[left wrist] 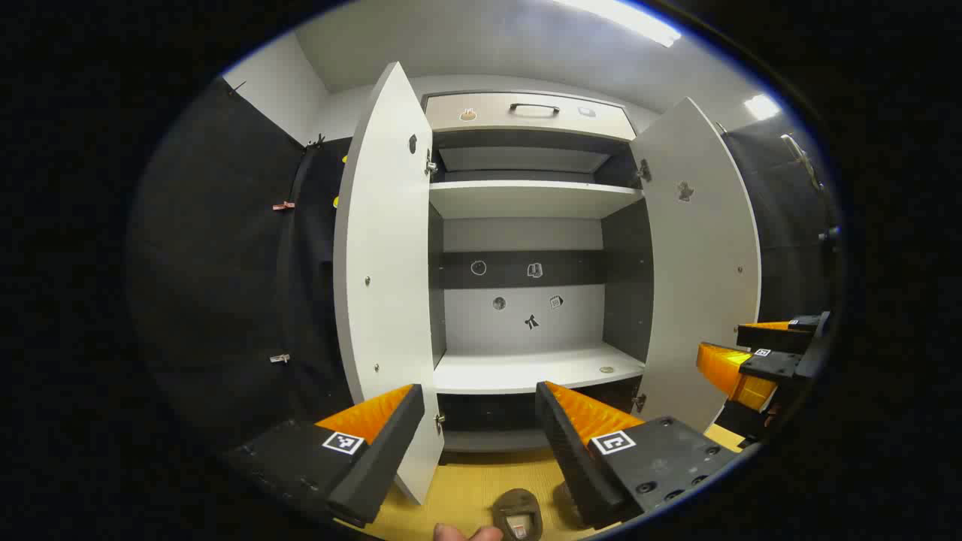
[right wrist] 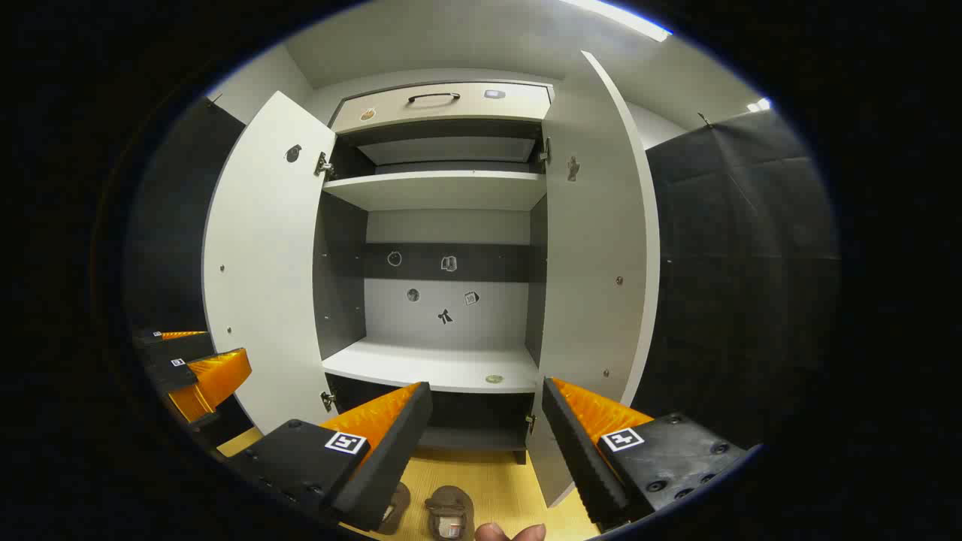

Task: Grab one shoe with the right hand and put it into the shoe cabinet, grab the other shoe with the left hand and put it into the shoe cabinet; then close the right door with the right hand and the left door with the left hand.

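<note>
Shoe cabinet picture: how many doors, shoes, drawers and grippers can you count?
Doors: 2, the left door and the right door, both open.
Shoes: 2, one shoe beside the other shoe on the floor.
Drawers: 1, the drawer on top.
Grippers: 2, the left gripper and the right gripper.
Total: 7.

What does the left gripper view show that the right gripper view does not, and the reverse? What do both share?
Left gripper view: the right tool at its right edge, open; clips on the black cloth; one shoe on the floor. Right gripper view: the left tool at its left edge, open; two shoes side by side. Both: the shoe cabinet, both doors open, a small round thing on its lower shelf.
</note>
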`<state>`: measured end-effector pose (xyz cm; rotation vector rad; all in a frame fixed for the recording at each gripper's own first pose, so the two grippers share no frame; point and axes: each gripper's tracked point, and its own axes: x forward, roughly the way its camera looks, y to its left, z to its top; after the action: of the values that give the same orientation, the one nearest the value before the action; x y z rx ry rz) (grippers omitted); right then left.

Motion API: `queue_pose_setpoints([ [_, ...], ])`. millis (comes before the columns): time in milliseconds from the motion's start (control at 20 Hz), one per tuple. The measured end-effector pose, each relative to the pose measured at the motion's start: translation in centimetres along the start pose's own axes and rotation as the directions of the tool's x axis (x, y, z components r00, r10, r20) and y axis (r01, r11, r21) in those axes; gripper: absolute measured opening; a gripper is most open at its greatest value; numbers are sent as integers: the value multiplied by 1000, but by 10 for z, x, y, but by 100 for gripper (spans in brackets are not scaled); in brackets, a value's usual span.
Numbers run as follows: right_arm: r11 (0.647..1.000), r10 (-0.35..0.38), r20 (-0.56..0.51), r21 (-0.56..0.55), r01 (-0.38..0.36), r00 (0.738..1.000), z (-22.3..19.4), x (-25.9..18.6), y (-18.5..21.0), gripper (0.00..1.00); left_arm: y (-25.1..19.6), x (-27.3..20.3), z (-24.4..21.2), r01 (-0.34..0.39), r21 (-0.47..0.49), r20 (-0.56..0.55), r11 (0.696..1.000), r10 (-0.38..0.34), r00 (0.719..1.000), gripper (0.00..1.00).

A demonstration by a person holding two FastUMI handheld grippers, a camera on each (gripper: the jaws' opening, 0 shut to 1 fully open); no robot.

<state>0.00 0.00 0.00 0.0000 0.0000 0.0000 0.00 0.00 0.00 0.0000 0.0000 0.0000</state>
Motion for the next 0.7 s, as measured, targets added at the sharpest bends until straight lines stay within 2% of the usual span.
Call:
queue_pose_setpoints([
  [700, 1000, -18, 10, 2, 18, 1000, 4, -1, -3, 98, 0, 0, 0, 3, 0, 1, 1000, -3, 1000, 94],
])
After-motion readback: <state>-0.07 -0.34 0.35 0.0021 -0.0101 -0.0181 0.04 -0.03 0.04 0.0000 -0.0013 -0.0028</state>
